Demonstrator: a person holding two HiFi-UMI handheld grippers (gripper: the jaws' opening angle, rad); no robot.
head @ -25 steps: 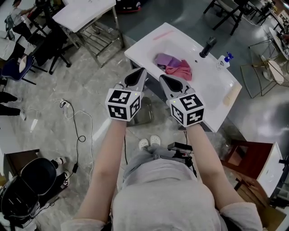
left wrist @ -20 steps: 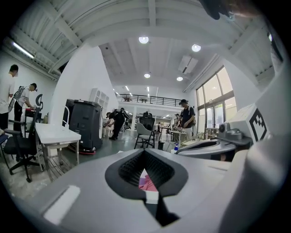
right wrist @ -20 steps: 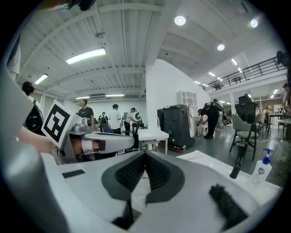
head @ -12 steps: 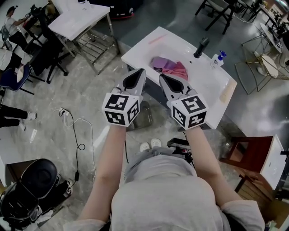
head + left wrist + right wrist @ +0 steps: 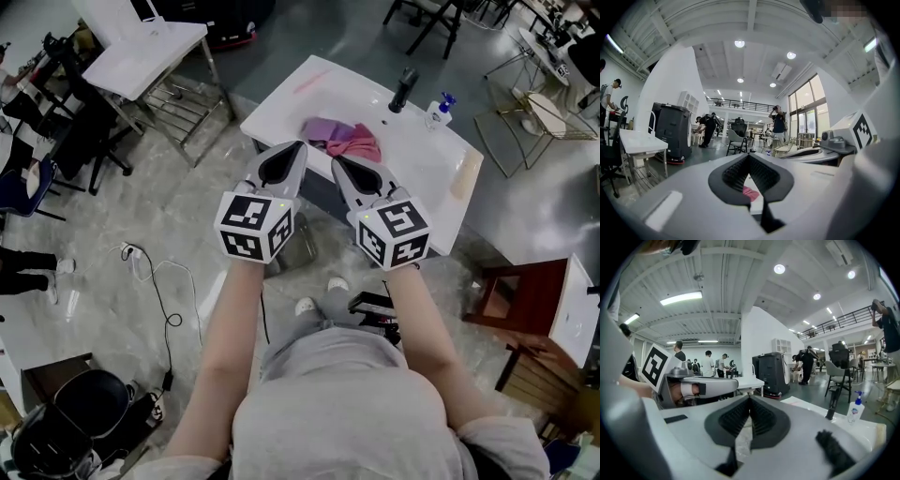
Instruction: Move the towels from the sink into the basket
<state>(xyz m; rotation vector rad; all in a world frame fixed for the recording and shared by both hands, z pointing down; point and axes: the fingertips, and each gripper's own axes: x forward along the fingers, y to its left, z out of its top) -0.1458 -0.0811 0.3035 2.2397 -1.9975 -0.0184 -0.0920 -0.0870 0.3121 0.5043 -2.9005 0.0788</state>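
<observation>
A purple towel (image 5: 323, 128) and a pink towel (image 5: 360, 146) lie bunched in the basin of the white sink (image 5: 422, 164). My left gripper (image 5: 299, 144) and right gripper (image 5: 334, 159) are held side by side over the sink's near edge, just short of the towels. Both are shut with nothing between the jaws. In the left gripper view the shut left gripper (image 5: 749, 155) has a bit of pink towel (image 5: 750, 192) showing below it. The right gripper (image 5: 750, 399) looks across the sink top.
A black faucet (image 5: 403, 89) and a soap bottle (image 5: 437, 111) stand at the sink's back; the right gripper view shows the faucet (image 5: 833, 405) and bottle (image 5: 856, 410) too. A dark round bin (image 5: 89, 403) sits at the lower left by a cable (image 5: 157, 281). A white table (image 5: 141, 52) and brown furniture (image 5: 525, 319) flank me.
Both grippers have risen a little and stayed shut. In the head view the sink and towels have slid up and to the left. One shoe has shifted.
</observation>
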